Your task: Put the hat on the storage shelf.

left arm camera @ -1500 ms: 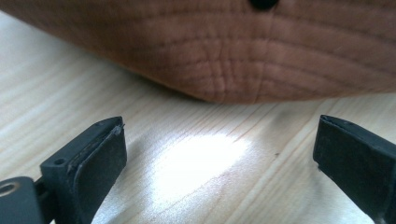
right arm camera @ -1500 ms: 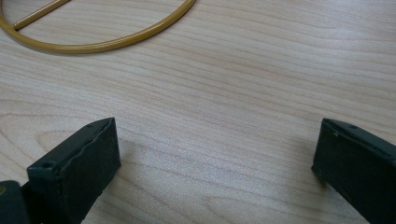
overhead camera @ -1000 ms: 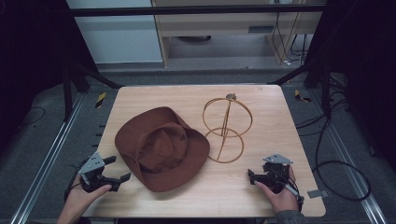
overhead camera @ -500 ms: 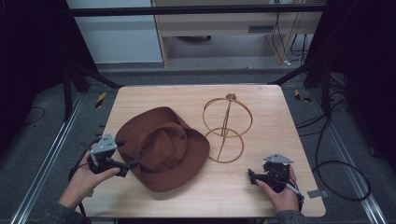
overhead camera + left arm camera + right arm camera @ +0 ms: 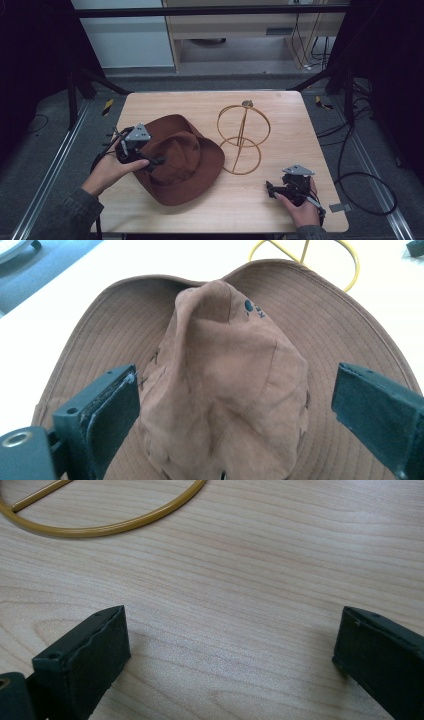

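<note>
Two grippers are at work over the wooden table (image 5: 310,125): the left gripper (image 5: 150,162) sits above the brown hat (image 5: 182,162) at centre-left, jaws wide apart on either side of the crown, gripping nothing. Near the right corner, the right gripper (image 5: 272,189) rests wide open and empty, just beside the gold wire hat stand (image 5: 243,135).

hat (image 5: 187,160): mid brown suede-like, crown slightly lighter than brim; brim shows concentric rows of stitching; small black dot and dark lettering on crown (image 5: 248,305); hat stand (image 5: 243,135): yellow-gold wire, grey cap on top; table (image 5: 295,115): pale wood, fine straight grain; left gripper (image 5: 156,162): black, grey plate on top; right gripper (image 5: 270,188): black, grey plate; sleeve (image 5: 70,215): dark grey-olive; floor: grey; yellow-black striped tape (image 5: 107,107) beside left rail.
</note>
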The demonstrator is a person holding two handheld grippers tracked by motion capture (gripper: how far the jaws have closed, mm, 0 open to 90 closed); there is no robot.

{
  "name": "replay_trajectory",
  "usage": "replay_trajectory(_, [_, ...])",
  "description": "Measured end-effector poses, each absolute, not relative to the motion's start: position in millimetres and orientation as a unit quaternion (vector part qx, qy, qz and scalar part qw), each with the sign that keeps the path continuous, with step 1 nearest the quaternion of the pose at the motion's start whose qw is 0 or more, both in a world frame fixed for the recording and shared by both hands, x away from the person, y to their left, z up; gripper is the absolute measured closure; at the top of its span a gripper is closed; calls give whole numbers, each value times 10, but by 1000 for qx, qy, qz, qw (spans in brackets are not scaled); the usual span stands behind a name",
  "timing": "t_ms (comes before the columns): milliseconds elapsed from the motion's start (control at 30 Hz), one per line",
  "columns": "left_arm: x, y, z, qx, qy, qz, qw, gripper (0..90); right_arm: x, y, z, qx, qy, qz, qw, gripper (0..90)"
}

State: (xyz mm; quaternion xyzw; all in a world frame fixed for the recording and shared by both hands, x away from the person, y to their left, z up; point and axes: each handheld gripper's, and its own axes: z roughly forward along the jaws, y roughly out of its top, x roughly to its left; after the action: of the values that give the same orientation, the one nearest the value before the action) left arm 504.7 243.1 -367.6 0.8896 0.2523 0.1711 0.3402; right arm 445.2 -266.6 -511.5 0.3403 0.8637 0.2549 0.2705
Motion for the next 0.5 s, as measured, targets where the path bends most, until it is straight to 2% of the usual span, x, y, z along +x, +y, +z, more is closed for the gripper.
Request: replay_trajectory(500, [5338,2158,-3589,918,247,149,273,44,4441,-2659,-5118,341,864,257,267,7])
